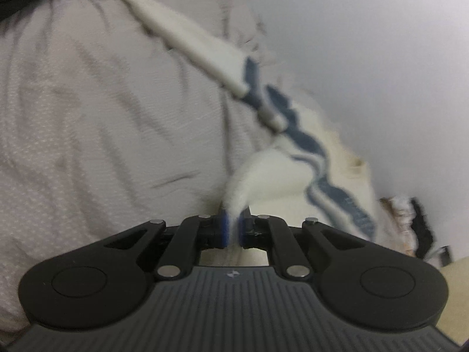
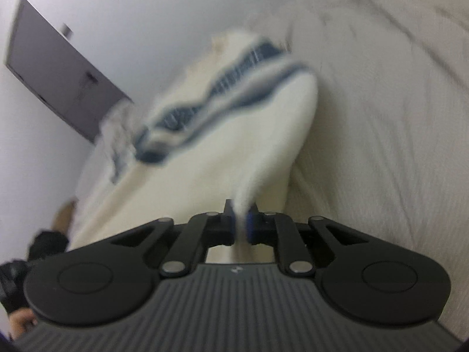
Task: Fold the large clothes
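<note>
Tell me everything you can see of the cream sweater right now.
The cream sweater looks like soft, fuzzy knit with a wavy blue band across it. It lies bunched on the pale bedsheet beside the white wall. The left gripper and right gripper each have their jaws shut on a pinched fold of it. Motion blur hides finer detail.

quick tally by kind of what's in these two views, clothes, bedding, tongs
cream sweater with blue wavy stripes: 1
pale bedcover under it: 1
tongs, each shut on a pinch of the sweater: 2 (left tongs, right tongs)
total: 4
</note>
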Tool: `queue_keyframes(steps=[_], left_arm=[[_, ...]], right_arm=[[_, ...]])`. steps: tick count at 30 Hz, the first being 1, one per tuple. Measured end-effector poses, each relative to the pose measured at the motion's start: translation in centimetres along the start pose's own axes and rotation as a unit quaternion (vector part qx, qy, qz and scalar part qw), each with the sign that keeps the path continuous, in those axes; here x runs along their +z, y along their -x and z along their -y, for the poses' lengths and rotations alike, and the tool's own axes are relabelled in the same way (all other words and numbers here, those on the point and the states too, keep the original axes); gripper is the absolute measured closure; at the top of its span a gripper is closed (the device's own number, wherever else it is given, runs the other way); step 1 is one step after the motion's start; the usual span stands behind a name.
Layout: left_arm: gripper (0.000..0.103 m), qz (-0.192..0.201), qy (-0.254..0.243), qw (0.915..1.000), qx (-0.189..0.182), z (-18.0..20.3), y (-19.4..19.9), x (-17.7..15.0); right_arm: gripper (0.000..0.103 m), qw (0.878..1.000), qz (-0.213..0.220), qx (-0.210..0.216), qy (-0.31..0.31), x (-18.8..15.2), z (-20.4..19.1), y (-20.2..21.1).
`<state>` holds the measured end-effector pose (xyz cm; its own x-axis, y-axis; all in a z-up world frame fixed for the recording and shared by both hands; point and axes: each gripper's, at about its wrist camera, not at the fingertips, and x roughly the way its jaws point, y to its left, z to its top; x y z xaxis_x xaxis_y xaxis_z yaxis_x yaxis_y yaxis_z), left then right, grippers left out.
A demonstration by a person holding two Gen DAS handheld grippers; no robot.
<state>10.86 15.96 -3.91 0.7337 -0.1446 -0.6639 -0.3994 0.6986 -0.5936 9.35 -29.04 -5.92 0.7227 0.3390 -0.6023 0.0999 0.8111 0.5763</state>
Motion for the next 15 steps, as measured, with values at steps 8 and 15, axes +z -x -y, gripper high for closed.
queue_keyframes(steps=[8, 15], left_arm=[[0.094, -0.033, -0.014, 0.9976, 0.059, -0.7, -3.0, -0.6], [0.051, -0.018, -0.067, 0.9957, 0.061, 1.5, -0.9, -1.4]], right_arm=[[0.090, 0.996, -0.063, -0.053, -0.027, -1.0, 1.7, -3.2], [0.052, 0.998, -0.005, -0.061, -0.026, -0.3, 1.6, 0.3]])
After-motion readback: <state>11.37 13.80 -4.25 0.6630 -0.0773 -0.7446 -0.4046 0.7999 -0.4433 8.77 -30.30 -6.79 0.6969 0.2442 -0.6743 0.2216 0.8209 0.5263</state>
